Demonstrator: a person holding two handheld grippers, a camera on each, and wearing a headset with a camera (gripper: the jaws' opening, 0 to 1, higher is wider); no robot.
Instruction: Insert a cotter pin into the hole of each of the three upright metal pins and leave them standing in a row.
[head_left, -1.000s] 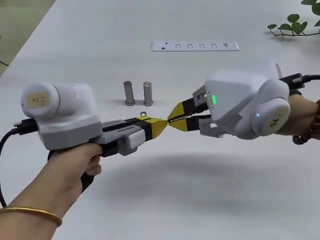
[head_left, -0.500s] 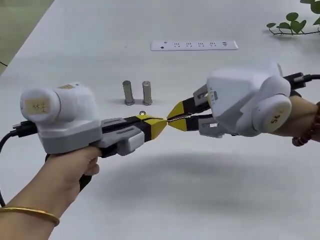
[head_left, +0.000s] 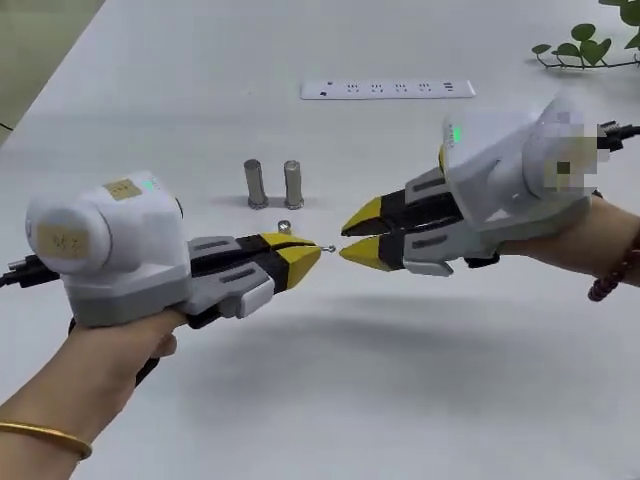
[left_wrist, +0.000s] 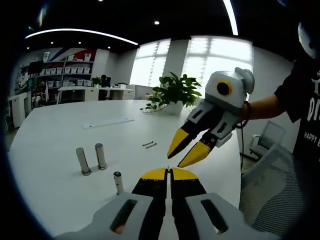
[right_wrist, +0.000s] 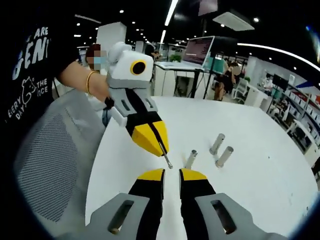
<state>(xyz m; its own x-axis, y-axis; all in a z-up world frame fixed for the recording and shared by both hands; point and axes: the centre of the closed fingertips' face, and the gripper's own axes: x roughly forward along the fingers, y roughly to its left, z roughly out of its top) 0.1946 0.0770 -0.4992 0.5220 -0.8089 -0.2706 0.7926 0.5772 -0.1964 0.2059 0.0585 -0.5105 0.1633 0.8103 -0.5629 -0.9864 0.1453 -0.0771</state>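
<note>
Cotter pin (head_left: 327, 248) pinched between tips of left gripper (head_left: 314, 251), mid-frame, long axis level, free end pointing right at right gripper (head_left: 346, 240), whose jaws stand apart just short of it. Near metal pin (head_left: 284, 229) stands upright just above the tips in frame; left gripper looks nearer it.

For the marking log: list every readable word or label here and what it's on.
"HAPPY", on the person's black shirt in the left gripper view; the rest is cut off.
"ARE" and "EVERY", on the same shirt in the right gripper view; other letters are cut off.
Yellow sticker on the left gripper: blurred, unreadable.
Power strip: markings too small to read.
</note>
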